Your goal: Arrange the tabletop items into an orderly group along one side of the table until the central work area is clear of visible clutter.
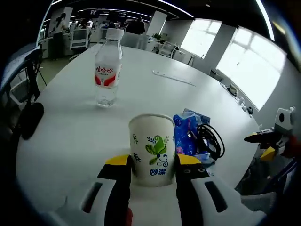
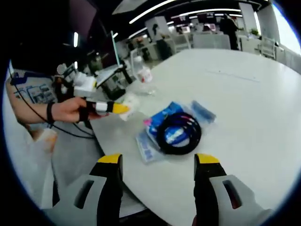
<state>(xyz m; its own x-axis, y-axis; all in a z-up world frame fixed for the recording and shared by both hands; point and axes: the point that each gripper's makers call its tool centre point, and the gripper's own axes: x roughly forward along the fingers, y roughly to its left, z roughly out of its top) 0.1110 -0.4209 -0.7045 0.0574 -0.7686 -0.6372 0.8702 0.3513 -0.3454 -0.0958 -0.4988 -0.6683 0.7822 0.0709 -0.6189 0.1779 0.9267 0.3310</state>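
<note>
A white paper cup (image 1: 151, 148) with a green leaf print stands between the jaws of my left gripper (image 1: 153, 162), which press on both its sides near the table's edge. In the right gripper view that same left gripper (image 2: 113, 107) is held in a person's hand, with the cup (image 2: 130, 102) at its tip. A clear water bottle (image 1: 108, 66) (image 2: 143, 74) stands upright farther in. Blue packets (image 1: 185, 132) (image 2: 162, 117) lie beside the cup under a coiled black cable (image 1: 210, 139) (image 2: 178, 132). My right gripper (image 2: 160, 162) hovers open short of the cable, also seen off the table's right edge (image 1: 263, 143).
The round white table (image 1: 70, 136) (image 2: 254, 122) carries a thin white strip (image 1: 174, 77) (image 2: 233, 75) toward its far side. A black chair (image 1: 30, 117) stands by the left edge. Desks, chairs and people fill the office behind.
</note>
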